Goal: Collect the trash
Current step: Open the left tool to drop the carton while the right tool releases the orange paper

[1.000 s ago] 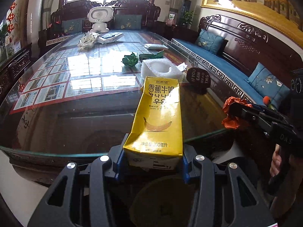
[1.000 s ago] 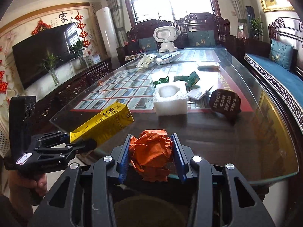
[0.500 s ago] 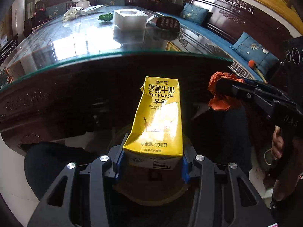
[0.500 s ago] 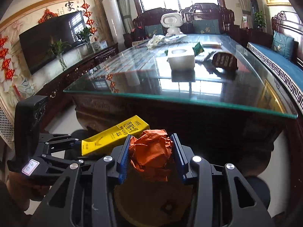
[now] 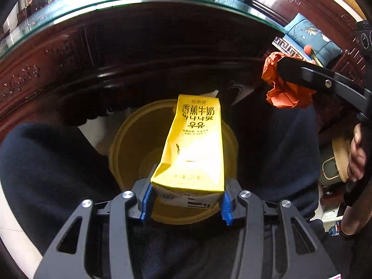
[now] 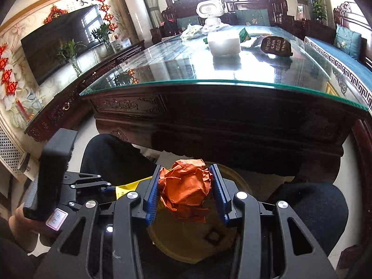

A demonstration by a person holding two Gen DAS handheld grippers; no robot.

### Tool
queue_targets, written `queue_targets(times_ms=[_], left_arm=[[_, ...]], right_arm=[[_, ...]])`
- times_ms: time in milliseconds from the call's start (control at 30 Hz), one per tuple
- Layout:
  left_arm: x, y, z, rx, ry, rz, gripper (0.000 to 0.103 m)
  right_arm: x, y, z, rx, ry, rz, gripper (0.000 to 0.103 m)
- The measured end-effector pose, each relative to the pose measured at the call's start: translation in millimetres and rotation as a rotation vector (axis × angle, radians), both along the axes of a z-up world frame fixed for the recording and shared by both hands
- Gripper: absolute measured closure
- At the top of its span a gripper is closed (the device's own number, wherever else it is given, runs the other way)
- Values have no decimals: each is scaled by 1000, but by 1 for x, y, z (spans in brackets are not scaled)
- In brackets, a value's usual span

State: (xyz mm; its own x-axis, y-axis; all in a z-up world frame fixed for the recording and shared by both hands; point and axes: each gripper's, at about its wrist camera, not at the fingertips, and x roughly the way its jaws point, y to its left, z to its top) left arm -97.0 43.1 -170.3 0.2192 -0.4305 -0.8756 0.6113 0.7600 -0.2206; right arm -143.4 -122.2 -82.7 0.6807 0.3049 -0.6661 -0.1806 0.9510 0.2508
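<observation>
In the left wrist view, the two black fingers with blue ribbed pads (image 5: 146, 200) of the left gripper (image 5: 186, 201) are opening at this moment. A yellow rectangular milk carton with black letters (image 5: 195, 144) is standing between them. The pad on the right side is already showing a thin gap to the carton, and on the left side I cannot tell if the pad is touching it or not. The carton is pointing away from the camera, directly over a round yellow plastic bin (image 5: 130, 144) that is sitting on the floor between the dark trouser legs (image 5: 46, 174) of the person. Beyond the bin, the carved dark wooden table with a glass top (image 5: 139, 41) is filling the upper part. At the right, the right gripper (image 5: 282, 69) is coming in from the side and holding a crumpled ball of orange paper (image 5: 286, 93).

In the right wrist view, the right gripper (image 6: 184, 194) is pressing its blue pads (image 6: 218, 193) on both sides of the orange paper ball (image 6: 186, 190), about half open. The ball is hanging above the yellow bin (image 6: 186, 244). At the left, the left gripper (image 6: 109, 184) is showing, with a corner of the yellow carton (image 6: 130, 187) beside it.
</observation>
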Motion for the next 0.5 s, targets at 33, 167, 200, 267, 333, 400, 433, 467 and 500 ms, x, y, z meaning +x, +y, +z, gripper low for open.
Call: queue_targets(times_ms=[33, 167, 200, 267, 333, 400, 433, 467, 500], left_arm=[[1, 0, -2, 3, 11, -3, 42], [3, -3, -6, 19, 9, -4, 26], [4, -2, -6, 18, 9, -3, 26], [3, -1, -6, 18, 7, 2, 26], [6, -1, -6, 23, -2, 14, 26], [9, 3, -4, 25, -8, 26, 26], [10, 4, -3, 25, -10, 30, 26], [11, 5, -2, 28, -15, 35, 26], [12, 6, -1, 30, -20, 38, 26]], right_arm=[[0, 1, -1, -3, 5, 3, 63], [1, 2, -6, -3, 19, 11, 63], [1, 3, -7, -4, 23, 13, 63], [3, 3, -9, -3, 31, 19, 63], [4, 4, -10, -2, 37, 24, 63], [5, 6, -11, -1, 42, 31, 63], [5, 7, -12, -3, 43, 34, 63], [6, 7, -12, -6, 45, 36, 63], [6, 8, -13, -7, 47, 38, 63]])
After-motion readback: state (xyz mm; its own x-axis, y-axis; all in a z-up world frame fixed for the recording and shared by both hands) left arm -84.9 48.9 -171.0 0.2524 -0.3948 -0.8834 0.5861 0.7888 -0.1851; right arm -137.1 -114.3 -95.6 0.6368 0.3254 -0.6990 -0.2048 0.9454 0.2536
